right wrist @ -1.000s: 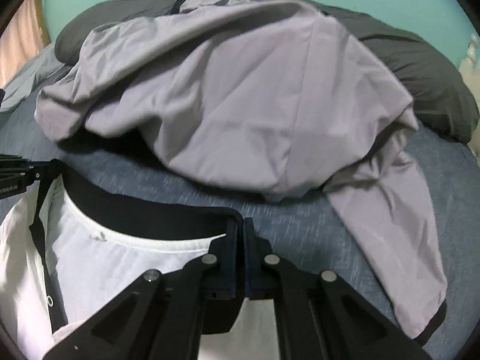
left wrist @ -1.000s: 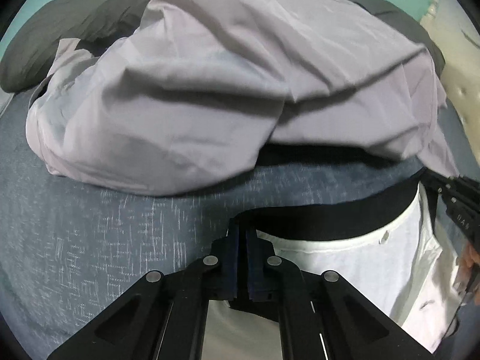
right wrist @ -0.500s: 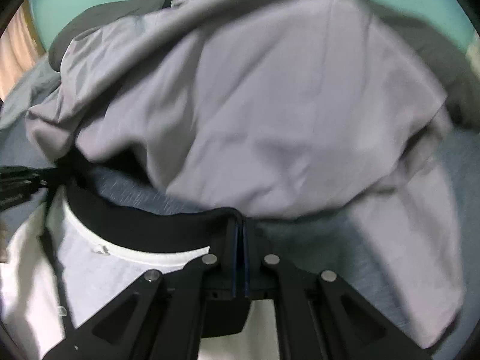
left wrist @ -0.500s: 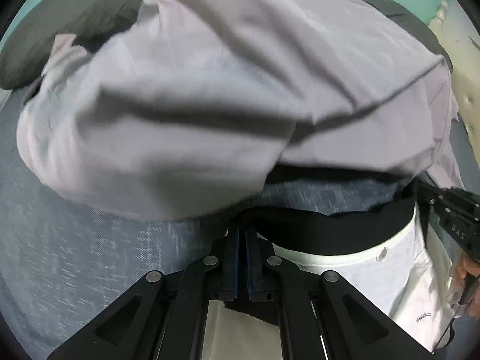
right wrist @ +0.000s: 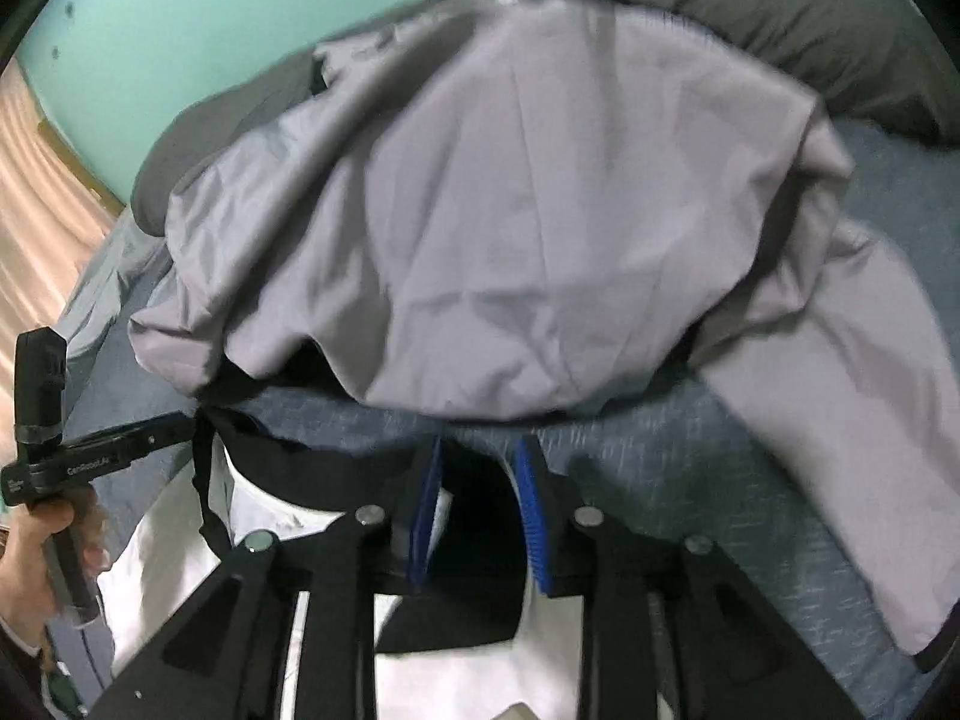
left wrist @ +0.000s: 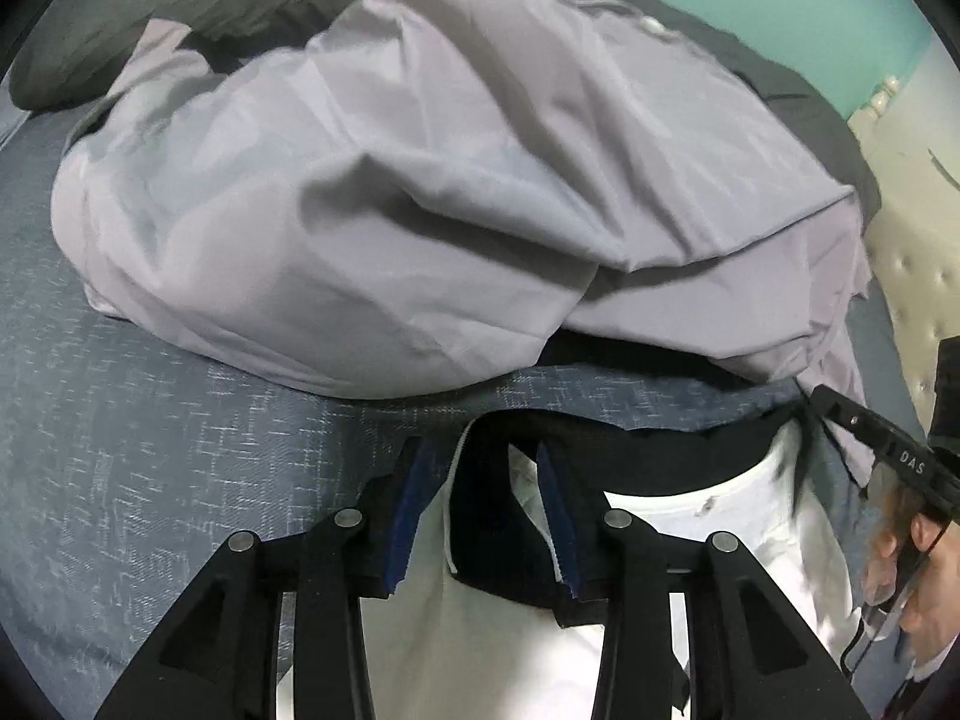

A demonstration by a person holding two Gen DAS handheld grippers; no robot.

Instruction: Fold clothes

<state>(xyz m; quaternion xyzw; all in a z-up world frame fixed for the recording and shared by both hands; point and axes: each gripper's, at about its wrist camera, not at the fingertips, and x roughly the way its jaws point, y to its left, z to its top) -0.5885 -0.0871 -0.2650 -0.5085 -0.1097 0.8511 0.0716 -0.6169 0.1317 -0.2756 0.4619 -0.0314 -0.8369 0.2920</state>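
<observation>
A white garment with a black band (left wrist: pixel 690 516) lies on the bed right in front of me. My left gripper (left wrist: pixel 480 456) has its jaws opening, and the band's left end lies slack between the blue pads. In the right wrist view the same garment (right wrist: pixel 270 498) spreads to the lower left. My right gripper (right wrist: pixel 480 444) is also opening, with the band's right end loose between its pads. Each gripper shows at the edge of the other's view: the right one (left wrist: pixel 870 438) and the left one (right wrist: pixel 102 456), held by a hand (right wrist: pixel 36 570).
A crumpled lilac-grey garment (left wrist: pixel 390 210) (right wrist: pixel 540 240) is heaped just beyond the band on the blue-grey sheet (left wrist: pixel 150 450). Dark grey bedding (right wrist: pixel 810 30) lies behind it against a teal wall (right wrist: pixel 210 30). A cream padded board (left wrist: pixel 918 252) stands at the right.
Both grippers were shut on the black band and now stand apart from it. The band has slackened between the pads. Both views have tilted and drawn slightly back.
</observation>
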